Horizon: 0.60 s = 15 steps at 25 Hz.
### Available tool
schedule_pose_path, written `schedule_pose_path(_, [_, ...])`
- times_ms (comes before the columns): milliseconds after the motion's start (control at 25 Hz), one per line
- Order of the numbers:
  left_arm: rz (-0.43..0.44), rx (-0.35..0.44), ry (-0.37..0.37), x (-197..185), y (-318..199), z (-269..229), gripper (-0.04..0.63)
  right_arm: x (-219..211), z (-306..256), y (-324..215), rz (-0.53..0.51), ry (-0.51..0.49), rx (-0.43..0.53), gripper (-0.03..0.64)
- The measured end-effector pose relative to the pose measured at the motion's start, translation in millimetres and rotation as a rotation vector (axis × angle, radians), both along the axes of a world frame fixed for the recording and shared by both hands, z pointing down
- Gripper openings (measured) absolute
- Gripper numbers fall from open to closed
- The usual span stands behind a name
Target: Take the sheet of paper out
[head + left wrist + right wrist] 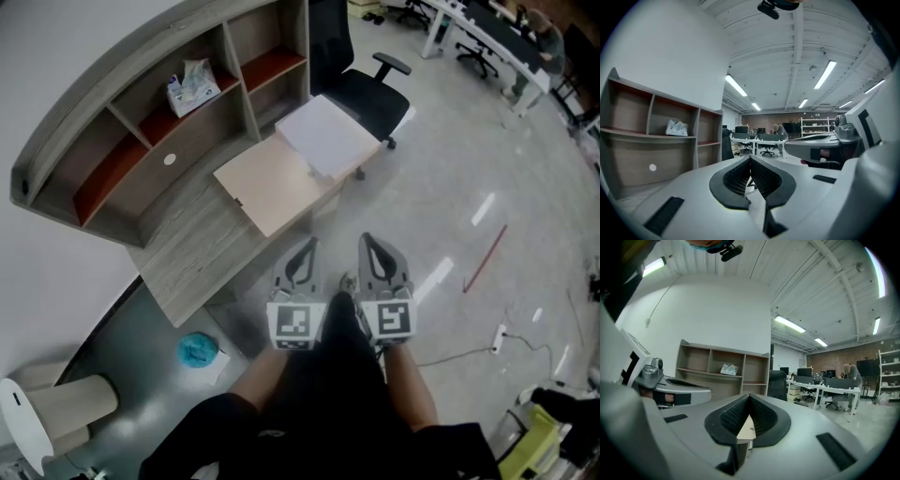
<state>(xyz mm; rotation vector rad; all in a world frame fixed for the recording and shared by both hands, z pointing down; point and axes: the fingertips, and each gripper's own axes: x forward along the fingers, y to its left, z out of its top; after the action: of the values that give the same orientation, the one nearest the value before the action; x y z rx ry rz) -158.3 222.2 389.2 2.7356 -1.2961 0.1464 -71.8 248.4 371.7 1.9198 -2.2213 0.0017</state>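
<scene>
A white sheet of paper (pixel 327 137) lies on the far end of a beige flat top (pixel 272 185) at the corner of the grey wooden desk (pixel 192 246). Both grippers hang side by side over the floor, short of that corner, pointing toward it. My left gripper (pixel 305 247) is shut with nothing between its ribbed pads (pixel 740 174). My right gripper (pixel 370 244) is shut too, also empty. In the right gripper view the beige top (pixel 745 427) shows through the notch behind the closed tips (pixel 749 397). The left gripper view looks past its closed tips (pixel 750 159) along the desk.
A shelf hutch (pixel 141 103) on the desk holds a tissue packet (pixel 192 86). A black office chair (pixel 367 86) stands just behind the paper. On the floor are a blue object (pixel 197 350), a red stick (pixel 485 258) and a power strip with cable (pixel 500 336). A white stool (pixel 52 410) stands at lower left.
</scene>
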Motion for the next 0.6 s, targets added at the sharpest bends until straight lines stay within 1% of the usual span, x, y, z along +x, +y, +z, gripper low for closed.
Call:
schedule_pose_path(120, [-0.019, -0.017, -0.004, 10, -23, 3, 0.043, 10, 2, -26, -0.024, -0.006, -0.005, 0.015])
schedule_pose_path(320, [-0.039, -0.032, -0.058, 34, -65, 13, 0.043, 36, 12, -71, -0.060, -0.031, -0.034, 0.015])
schedule_pose_path(600, [-0.047, -0.099, -0.086, 86, -116, 31, 0.043, 85, 26, -127, -0.103, -0.073, -0.082, 0.015])
